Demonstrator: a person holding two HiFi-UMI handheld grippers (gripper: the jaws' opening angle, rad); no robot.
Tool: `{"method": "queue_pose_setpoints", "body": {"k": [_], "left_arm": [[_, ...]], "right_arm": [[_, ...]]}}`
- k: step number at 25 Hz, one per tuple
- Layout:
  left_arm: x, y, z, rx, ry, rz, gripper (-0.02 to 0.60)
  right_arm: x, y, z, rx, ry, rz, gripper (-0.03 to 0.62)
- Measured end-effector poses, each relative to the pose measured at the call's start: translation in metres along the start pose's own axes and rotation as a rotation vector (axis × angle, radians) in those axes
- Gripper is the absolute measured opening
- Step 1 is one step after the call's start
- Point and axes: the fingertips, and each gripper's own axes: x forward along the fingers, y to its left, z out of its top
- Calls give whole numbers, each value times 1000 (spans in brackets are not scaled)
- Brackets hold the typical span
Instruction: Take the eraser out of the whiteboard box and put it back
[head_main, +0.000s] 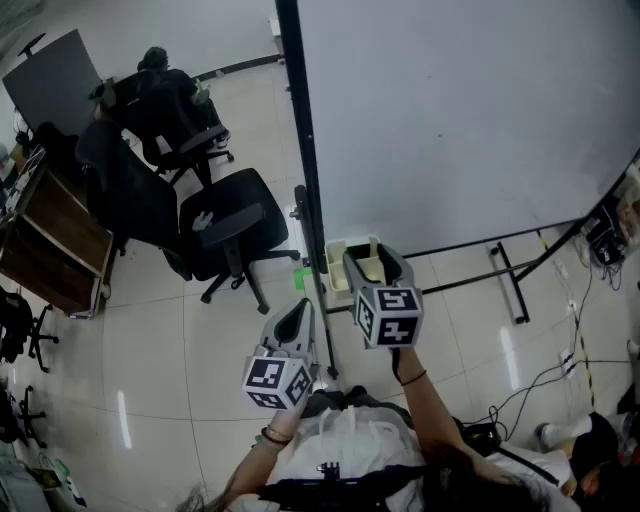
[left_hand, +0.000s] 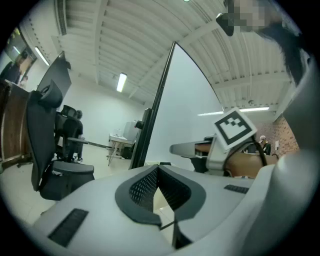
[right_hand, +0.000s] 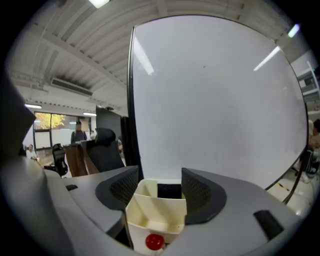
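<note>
A cream whiteboard box (right_hand: 156, 212) hangs at the lower left corner of the whiteboard (right_hand: 215, 100). A black eraser (right_hand: 169, 190) stands upright in its far compartment. My right gripper (right_hand: 160, 173) is open, with a jaw on either side of the box and the eraser between the tips. In the head view this right gripper (head_main: 372, 258) hovers over the box (head_main: 336, 268). My left gripper (left_hand: 159, 167) is shut and empty. The left gripper (head_main: 304, 308) sits lower left, beside the board's black post (head_main: 305, 170).
A red round knob (right_hand: 154, 242) shows on the box front. Black office chairs (head_main: 225, 225) and a wooden desk (head_main: 55, 240) stand at the left on the tiled floor. The whiteboard's black stand legs (head_main: 505, 280) and cables (head_main: 560, 370) lie at the right.
</note>
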Motion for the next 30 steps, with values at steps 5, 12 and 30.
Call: {"method": "queue_pose_setpoints", "body": {"k": [5, 12, 30], "left_arm": [[-5, 3, -1, -8, -1, 11, -15], [-7, 8, 1, -15, -8, 27, -15], [0, -7, -3, 24, 29, -36, -15]], "right_arm": [[45, -12, -25, -108, 162, -77, 308], [65, -13, -46, -198, 359, -135, 298], [-70, 21, 59, -204, -22, 48, 272]]}}
